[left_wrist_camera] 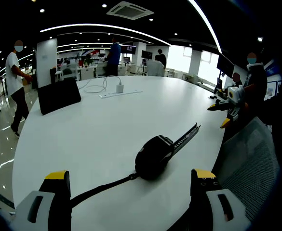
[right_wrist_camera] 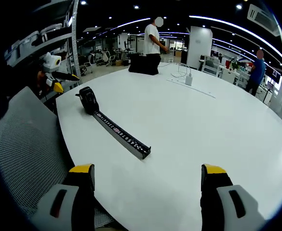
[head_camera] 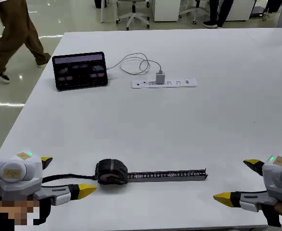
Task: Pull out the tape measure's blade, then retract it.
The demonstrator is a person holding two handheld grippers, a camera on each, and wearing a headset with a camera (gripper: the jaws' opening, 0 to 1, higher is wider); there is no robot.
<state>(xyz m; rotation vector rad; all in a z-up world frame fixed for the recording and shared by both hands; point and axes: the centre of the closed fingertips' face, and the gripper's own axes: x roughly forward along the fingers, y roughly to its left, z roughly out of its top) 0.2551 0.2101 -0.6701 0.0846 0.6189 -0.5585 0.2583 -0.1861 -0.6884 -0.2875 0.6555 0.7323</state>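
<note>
A black tape measure (head_camera: 111,172) lies on the white table near the front edge, its blade (head_camera: 167,175) pulled out to the right and lying flat. Its wrist strap (head_camera: 66,178) trails left between the fingers of my left gripper (head_camera: 67,176), which is open and holds nothing. In the left gripper view the tape measure (left_wrist_camera: 154,156) sits just ahead of the open jaws. My right gripper (head_camera: 238,182) is open, a short way right of the blade's tip. In the right gripper view the blade (right_wrist_camera: 122,135) and case (right_wrist_camera: 87,99) lie ahead to the left.
A dark tablet (head_camera: 80,70) stands at the back left of the table. A white power strip (head_camera: 164,83) with a plugged charger and looped cable lies behind the middle. A person walks on the floor at far left (head_camera: 13,33). Office chairs stand beyond the table.
</note>
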